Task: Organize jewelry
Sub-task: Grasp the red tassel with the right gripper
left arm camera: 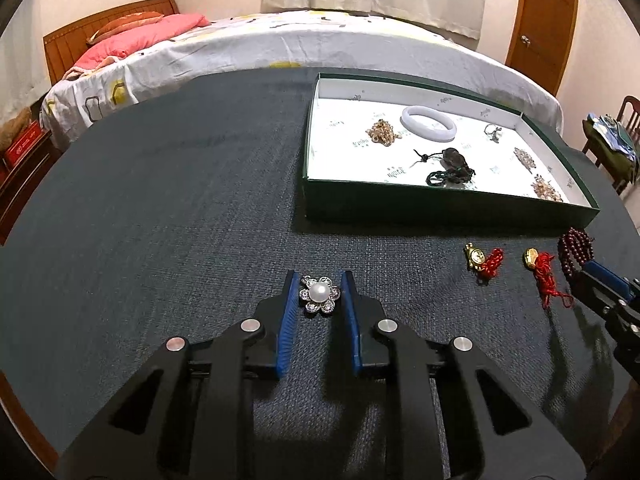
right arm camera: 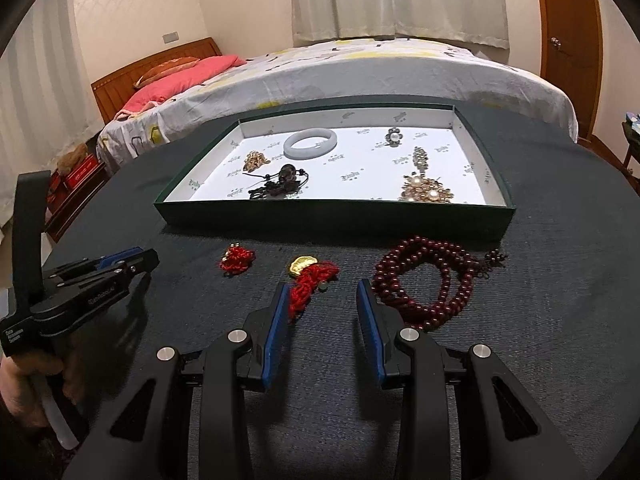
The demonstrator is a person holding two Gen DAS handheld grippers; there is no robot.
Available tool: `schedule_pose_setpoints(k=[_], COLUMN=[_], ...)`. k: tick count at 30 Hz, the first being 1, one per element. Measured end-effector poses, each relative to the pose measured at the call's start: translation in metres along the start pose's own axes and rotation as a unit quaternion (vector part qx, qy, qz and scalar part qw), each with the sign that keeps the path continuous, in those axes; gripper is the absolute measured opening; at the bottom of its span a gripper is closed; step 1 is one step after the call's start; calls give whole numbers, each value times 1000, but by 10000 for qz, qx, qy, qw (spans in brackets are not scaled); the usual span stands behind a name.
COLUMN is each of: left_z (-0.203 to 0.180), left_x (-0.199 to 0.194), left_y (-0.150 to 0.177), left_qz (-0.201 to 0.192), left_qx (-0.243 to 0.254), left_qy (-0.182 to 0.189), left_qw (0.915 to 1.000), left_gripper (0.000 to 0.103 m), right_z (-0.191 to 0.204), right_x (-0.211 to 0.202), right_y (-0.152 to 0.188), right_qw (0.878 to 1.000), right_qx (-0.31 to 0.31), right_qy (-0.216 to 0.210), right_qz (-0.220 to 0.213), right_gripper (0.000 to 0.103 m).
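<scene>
A pearl flower brooch (left arm camera: pixel 320 294) lies on the dark table mat, and my left gripper (left arm camera: pixel 320 286) is shut on it, a blue pad against each side. My right gripper (right arm camera: pixel 323 294) stands open over the mat. A gold charm on red cord (right arm camera: pixel 310 274) lies by its left finger, and a dark red bead necklace (right arm camera: pixel 432 280) lies beside its right finger. A second gold charm with red cord (right arm camera: pixel 237 260) lies further left. The green box (right arm camera: pixel 320 216) with white lining holds a white bangle (right arm camera: pixel 310 142) and several other pieces.
The same green box (left arm camera: pixel 440 208) sits at the right in the left wrist view, past the brooch. The right gripper (left arm camera: pixel 592 276) shows at that view's right edge, by the beads (left arm camera: pixel 576 246). A hand (right arm camera: pixel 24 380) holds the left gripper (right arm camera: pixel 124 260). A bed stands behind the table.
</scene>
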State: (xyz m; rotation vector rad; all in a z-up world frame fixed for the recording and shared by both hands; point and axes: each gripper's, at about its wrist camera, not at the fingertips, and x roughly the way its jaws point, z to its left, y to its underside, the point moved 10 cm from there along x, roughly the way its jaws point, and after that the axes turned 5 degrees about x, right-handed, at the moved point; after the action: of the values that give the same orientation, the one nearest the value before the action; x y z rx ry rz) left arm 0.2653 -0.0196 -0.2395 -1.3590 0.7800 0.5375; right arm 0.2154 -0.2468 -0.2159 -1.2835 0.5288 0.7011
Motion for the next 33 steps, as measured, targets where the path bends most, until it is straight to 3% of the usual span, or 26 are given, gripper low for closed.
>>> schedule_pose_setpoints(k=[21, 23, 26, 33], left_z=[13, 13, 13, 11], left_x=[-14, -14, -14, -14], left_y=[-2, -1, 0, -2], left_qz=[-104, -97, -89, -119], left_qx=[-124, -125, -124, -105], left_qy=[-117, -121, -124, -116], left_qw=[9998, 9998, 9998, 9998], left_gripper=[21, 21, 21, 21], right_z=[13, 13, 14, 18], right_x=[32, 32, 31, 24], right_y=[3, 3, 5, 3], right_qw=[9987, 9987, 9987, 9992], right_qx=[-164, -156, -149, -177], right_qy=[184, 154, 95, -15], right_qz=[445, 458, 475, 369], right_gripper=[35, 23, 15, 11])
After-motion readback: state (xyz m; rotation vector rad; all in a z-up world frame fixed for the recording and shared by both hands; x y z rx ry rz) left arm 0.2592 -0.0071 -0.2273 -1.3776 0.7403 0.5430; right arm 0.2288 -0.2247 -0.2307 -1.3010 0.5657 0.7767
